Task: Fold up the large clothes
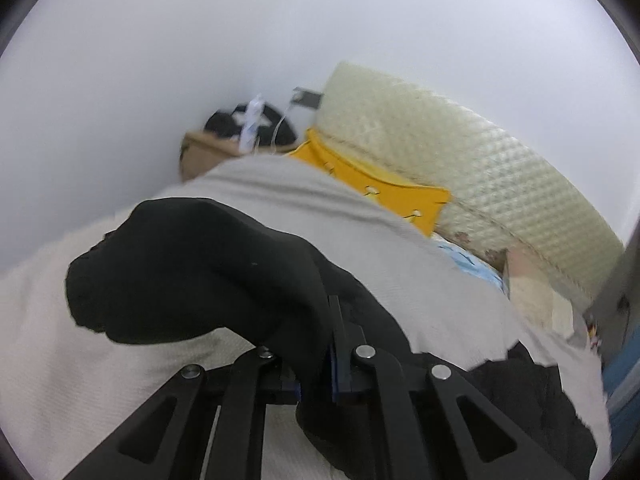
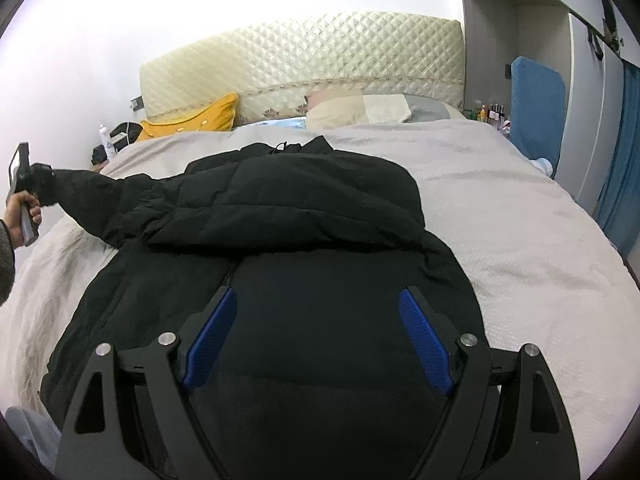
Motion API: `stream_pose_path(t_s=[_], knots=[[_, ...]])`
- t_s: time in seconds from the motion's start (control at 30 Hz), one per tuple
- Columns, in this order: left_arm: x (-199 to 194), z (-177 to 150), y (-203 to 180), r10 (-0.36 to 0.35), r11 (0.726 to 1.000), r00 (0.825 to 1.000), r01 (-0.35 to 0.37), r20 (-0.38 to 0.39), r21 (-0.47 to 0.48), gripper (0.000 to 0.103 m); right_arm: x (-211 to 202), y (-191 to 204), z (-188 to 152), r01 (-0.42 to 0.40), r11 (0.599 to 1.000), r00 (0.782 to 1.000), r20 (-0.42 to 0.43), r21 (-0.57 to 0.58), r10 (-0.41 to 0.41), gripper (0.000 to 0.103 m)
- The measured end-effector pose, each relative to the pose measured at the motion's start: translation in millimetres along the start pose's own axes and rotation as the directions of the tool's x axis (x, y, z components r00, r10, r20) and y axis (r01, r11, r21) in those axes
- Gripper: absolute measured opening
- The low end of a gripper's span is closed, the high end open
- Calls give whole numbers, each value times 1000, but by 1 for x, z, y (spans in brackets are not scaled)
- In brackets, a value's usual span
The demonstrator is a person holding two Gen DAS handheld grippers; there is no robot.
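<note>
The bed (image 2: 500, 200) fills the right wrist view, its pale cover under a black padded jacket (image 2: 288, 216) that lies along the twelve-to-six line, collar toward twelve. One sleeve (image 2: 104, 196) stretches out toward nine o'clock, lifted off the cover. The left gripper (image 1: 320, 356) has its fingers clamped on that sleeve's cuff, so the left hand (image 2: 22, 212) is the one placed to carry it across the body toward three. The right gripper (image 2: 316, 340) hovers over the jacket's lower front, fingers apart and empty. The jacket's hem is cut off at six, and the other sleeve appears folded over the chest.
</note>
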State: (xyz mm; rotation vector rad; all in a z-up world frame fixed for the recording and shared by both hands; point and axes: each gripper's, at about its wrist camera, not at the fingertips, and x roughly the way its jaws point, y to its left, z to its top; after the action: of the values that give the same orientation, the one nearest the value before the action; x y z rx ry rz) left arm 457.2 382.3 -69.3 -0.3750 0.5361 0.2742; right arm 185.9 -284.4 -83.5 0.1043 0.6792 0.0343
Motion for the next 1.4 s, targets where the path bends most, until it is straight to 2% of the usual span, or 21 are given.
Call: stream_pose_path(t_s=[0.13, 0.27, 0.4, 0.6, 0.7, 0.83, 1.0, 1.2, 1.4], knots=[[-43, 1, -32, -15, 998, 1000, 15, 12, 65, 7, -12, -7, 1, -24, 1000, 999, 32, 18, 23, 83], [-79, 0, -64, -6, 992, 1000, 2, 31, 129, 7, -19, -13, 4, -13, 1000, 998, 65, 7, 13, 83], [-110, 0, -100, -28, 987, 998, 20, 49, 159, 6, -28, -25, 4, -15, 1000, 997, 81, 24, 13, 83], [-154, 0, -177, -86, 959, 993, 61, 80, 278, 6, -41, -36, 4, -13, 999, 994, 106, 37, 10, 84], [-170, -3, -219, -108, 935, 991, 75, 77, 347, 6, -46, -39, 4, -11, 999, 994, 107, 36, 7, 85], [-184, -21, -273, -147, 895, 986, 98, 81, 435, 6, -51, -44, 4, -10, 998, 994, 111, 57, 3, 93], [-191, -67, -339, -268, 844, 963, 227, 15, 486, 6, -51, -45, 1, -26, 999, 993, 114, 47, 20, 98], [-180, -119, -421, -342, 786, 937, 330, -78, 523, 6, -48, -62, -1, -12, 994, 995, 103, 105, 1, 100], [-144, -183, -489, -376, 704, 909, 406, -179, 583, 6, -36, -72, -5, -10, 990, 997, 74, 143, 0, 101]])
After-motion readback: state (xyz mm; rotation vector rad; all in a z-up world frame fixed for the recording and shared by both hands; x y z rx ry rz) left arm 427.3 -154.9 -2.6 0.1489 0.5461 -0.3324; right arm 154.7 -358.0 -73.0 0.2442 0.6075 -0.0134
